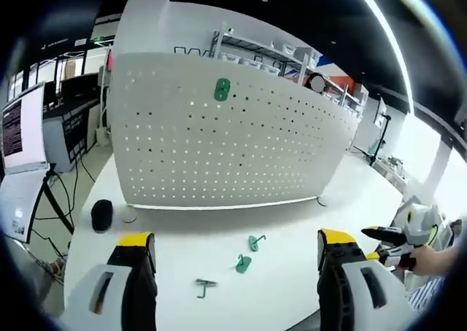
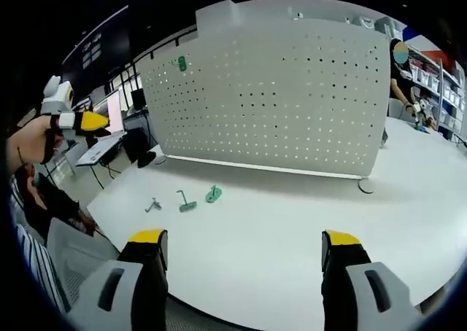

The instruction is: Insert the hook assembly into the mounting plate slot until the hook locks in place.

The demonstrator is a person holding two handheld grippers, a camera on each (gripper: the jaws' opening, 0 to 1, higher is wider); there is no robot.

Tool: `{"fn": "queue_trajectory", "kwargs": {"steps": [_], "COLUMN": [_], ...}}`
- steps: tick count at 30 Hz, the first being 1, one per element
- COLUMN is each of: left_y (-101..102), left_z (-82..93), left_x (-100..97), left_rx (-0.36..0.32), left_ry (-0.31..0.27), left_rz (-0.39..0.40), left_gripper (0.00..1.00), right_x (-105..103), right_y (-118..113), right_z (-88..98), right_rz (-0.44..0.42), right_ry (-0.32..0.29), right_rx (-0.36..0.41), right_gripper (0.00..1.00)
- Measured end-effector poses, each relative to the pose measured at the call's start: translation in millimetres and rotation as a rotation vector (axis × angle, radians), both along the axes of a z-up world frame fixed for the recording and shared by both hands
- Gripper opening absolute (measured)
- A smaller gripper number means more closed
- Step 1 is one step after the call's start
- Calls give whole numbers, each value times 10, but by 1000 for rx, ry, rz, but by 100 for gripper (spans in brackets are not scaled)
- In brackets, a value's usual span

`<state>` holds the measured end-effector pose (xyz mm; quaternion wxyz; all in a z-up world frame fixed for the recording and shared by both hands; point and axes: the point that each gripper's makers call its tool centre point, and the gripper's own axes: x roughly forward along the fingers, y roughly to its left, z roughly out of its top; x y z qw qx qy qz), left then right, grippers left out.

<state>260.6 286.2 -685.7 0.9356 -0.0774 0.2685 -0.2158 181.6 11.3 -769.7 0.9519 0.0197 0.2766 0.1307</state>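
Note:
A white perforated pegboard [image 1: 226, 138] [image 2: 277, 101] stands upright on the white table, with a green mounting plate [image 1: 222, 90] [image 2: 182, 63] fixed near its top. On the table in front lie two green hook pieces [image 1: 255, 241] [image 1: 243, 264] [image 2: 213, 194] [image 2: 185, 202] and a small grey metal hook [image 1: 204, 285] [image 2: 153, 205]. My left gripper [image 1: 235, 254] is open above the table's near edge, with the hooks just ahead of its jaws. My right gripper [image 2: 244, 247] is open too, holding nothing, and the hooks lie well ahead to its left. Each gripper appears at the edge of the other's view [image 1: 390, 243] [image 2: 76, 121].
A black round object [image 1: 102, 214] sits at the table's left end. Monitors [image 1: 22, 127] stand on a desk off the left side. Shelving [image 1: 270, 57] rises behind the board. A person [image 2: 400, 76] stands at the far right by another table. The pegboard's foot [image 2: 365, 187] rests on the table.

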Motion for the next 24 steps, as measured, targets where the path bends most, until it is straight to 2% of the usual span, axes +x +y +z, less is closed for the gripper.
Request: {"fn": "queue_trajectory", "kwargs": {"steps": [6, 9, 17, 24], "left_y": [33, 42, 8, -15], "left_z": [-50, -13, -52, -173], "left_x": [-100, -131, -228, -336], "left_rx": [-6, -50, -51, -72], "left_ry": [14, -1, 17, 49], "left_rz": [-5, 15, -7, -22], "left_gripper": [97, 99, 100, 98], "right_x": [-17, -28, -55, -83], "right_y": [26, 52, 123, 163], "right_z": [-7, -2, -21, -41], "right_rz": [11, 18, 32, 47], "right_ry": [7, 8, 17, 19], "right_rx": [1, 3, 5, -1], "right_gripper": [83, 83, 83, 81]}}
